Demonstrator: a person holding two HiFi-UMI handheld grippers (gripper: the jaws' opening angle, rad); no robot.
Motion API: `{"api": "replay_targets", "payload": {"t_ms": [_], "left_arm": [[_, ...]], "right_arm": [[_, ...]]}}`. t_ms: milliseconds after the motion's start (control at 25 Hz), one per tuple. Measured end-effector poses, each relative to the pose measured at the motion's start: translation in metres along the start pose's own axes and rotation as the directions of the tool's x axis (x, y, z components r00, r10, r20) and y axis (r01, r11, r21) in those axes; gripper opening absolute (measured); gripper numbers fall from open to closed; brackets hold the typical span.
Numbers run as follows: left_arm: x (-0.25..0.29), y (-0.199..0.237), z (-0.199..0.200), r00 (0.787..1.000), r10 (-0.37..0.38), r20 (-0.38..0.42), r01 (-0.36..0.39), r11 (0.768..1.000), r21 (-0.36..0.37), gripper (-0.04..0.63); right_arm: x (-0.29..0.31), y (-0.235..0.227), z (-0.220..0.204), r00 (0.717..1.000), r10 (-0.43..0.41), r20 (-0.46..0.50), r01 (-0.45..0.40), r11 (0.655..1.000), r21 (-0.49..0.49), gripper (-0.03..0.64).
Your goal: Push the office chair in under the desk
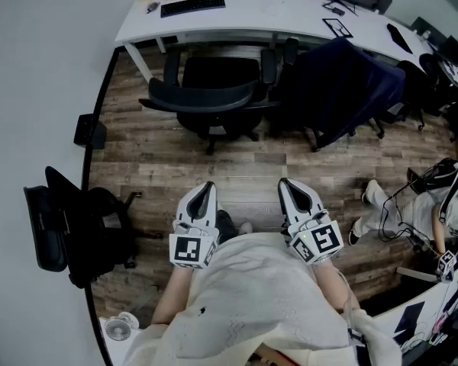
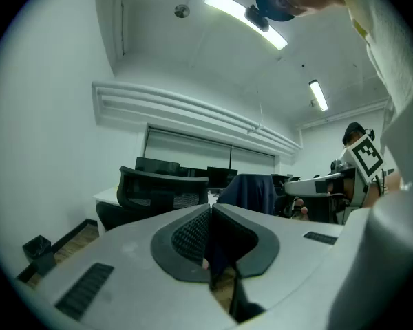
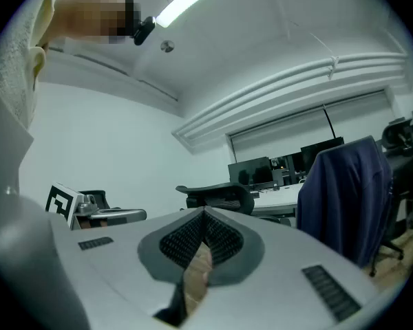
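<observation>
Left gripper point(image 1: 205, 187) and right gripper point(image 1: 285, 183), each with jaws pressed together on nothing, are being held apart from the office chair point(image 1: 214, 90) facing the desk point(image 1: 275, 14).

Head camera looks steeply down; both gripper cameras sit low, tilted up; all three share the far office chair point(image 1: 214, 94) and desk point(image 1: 290, 15).

Bare floor point(image 1: 244, 166) is open from the left tongs point(image 1: 204, 193) and right tongs point(image 1: 288, 189) to the office chair point(image 1: 214, 97) at the bench's point(image 1: 290, 17) near edge. A jacket-draped chair point(image 1: 343, 90) crowds it from the right. A dark bulky object point(image 1: 84, 231) blocks the left wall side, and a seated person point(image 1: 435, 212) blocks the right.
</observation>
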State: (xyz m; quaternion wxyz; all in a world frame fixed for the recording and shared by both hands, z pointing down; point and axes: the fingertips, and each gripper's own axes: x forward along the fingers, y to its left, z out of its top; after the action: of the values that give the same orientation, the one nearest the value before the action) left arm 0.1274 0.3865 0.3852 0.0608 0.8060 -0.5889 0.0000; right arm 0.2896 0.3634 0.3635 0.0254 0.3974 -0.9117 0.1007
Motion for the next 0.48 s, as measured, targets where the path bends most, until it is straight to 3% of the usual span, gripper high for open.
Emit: {"api": "replay_targets", "payload": {"t_ms": [480], "left_arm": [[-0.024, 0.015, -0.013, 0.999, 0.052, -0.013, -0.052, 0.998, -0.019, 0.018]], "right_arm": [[0.006, 0.018, -0.009, 0.999, 0.03, -0.015, -0.03, 0.999, -0.019, 0.002]]}}
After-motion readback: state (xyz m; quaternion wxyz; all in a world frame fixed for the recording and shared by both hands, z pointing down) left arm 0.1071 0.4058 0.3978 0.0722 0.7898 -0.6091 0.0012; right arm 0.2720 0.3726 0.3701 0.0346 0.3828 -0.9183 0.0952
